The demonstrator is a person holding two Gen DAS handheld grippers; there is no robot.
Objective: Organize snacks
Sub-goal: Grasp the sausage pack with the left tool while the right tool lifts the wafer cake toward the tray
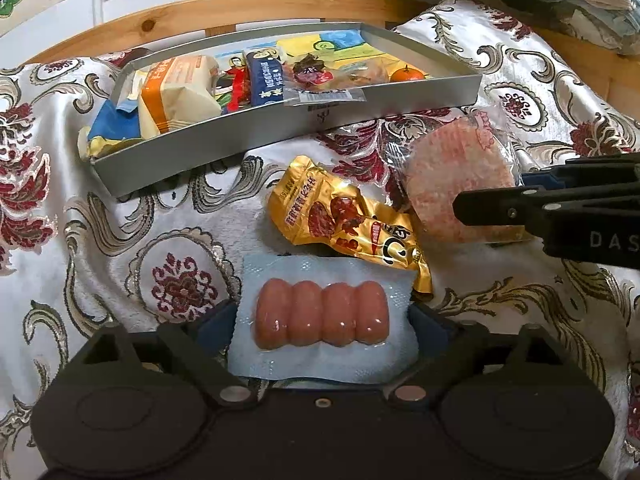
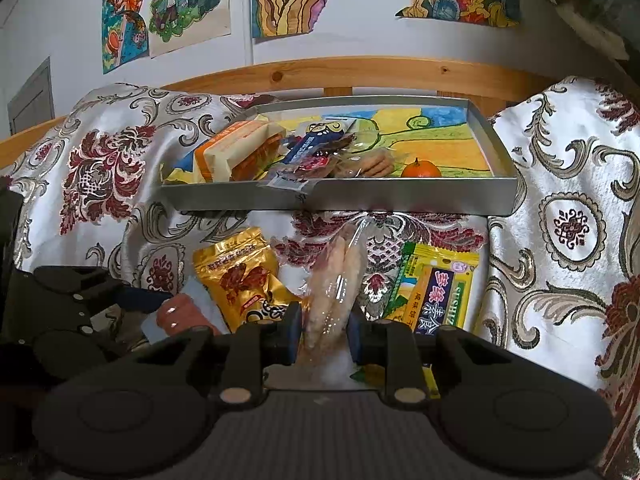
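My left gripper (image 1: 324, 316) has closed on the sausage pack (image 1: 322, 314), four links sealed in one sheet, lying just ahead of it on the patterned cloth (image 1: 120, 240). My right gripper (image 2: 324, 330) pinches the clear-wrapped round cake (image 2: 334, 280) edge-on between its pads; whether the grip is firm I cannot quite tell through the glare. Best to lift both flat and clear the near wall before lowering. One gold pouch (image 1: 344, 216) sits between the two grippers and one yellow packet (image 2: 436, 292) to my right. Beyond, one grey tray (image 2: 400, 196) holds several packets and a single orange (image 2: 421, 169).
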